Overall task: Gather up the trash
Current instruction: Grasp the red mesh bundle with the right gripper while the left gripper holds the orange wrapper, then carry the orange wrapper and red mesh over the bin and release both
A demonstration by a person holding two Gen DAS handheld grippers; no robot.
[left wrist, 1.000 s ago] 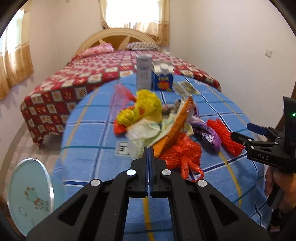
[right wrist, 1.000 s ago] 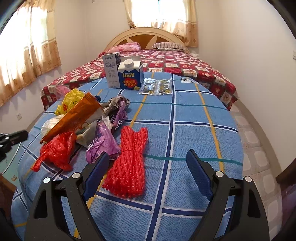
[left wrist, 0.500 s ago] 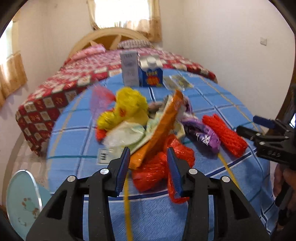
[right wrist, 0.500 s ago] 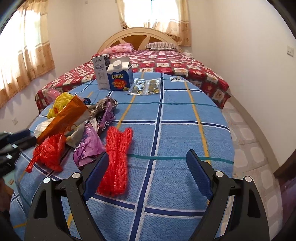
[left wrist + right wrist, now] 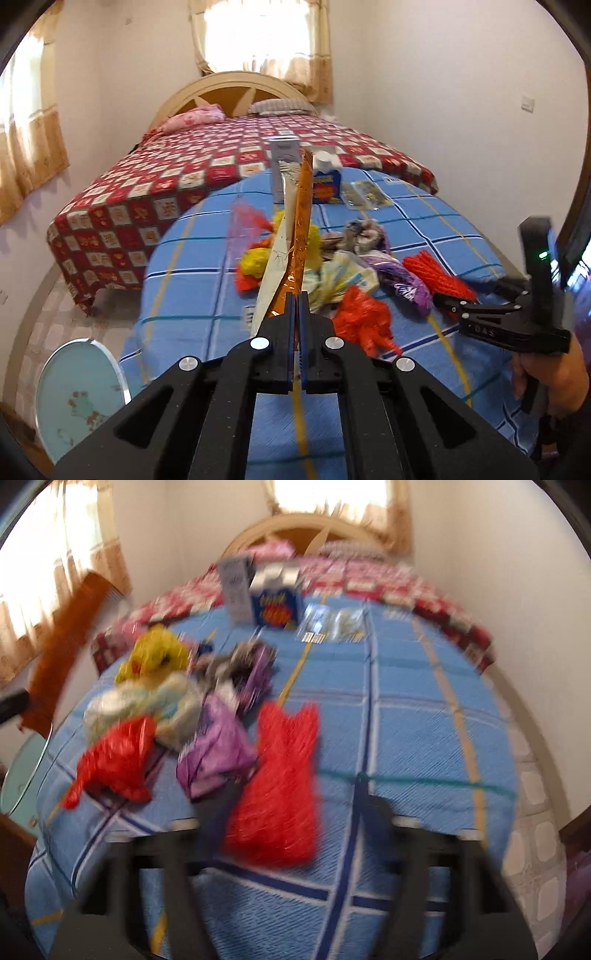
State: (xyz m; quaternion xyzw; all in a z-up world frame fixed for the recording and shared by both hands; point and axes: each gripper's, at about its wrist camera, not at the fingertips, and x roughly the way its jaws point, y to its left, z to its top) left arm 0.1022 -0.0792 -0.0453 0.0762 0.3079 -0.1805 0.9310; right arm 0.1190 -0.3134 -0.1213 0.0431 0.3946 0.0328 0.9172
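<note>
Here 2 cartons (image 5: pixel 306 173) stand closed on the blue tablecloth (image 5: pixel 192 295).

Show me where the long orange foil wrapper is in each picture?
Left wrist view: long orange foil wrapper, centre, rising from the shut left fingers.
Right wrist view: blurred orange strip at the left edge, lifted above the table.
Shared landmark: blue milk carton at the table's far end.
</note>
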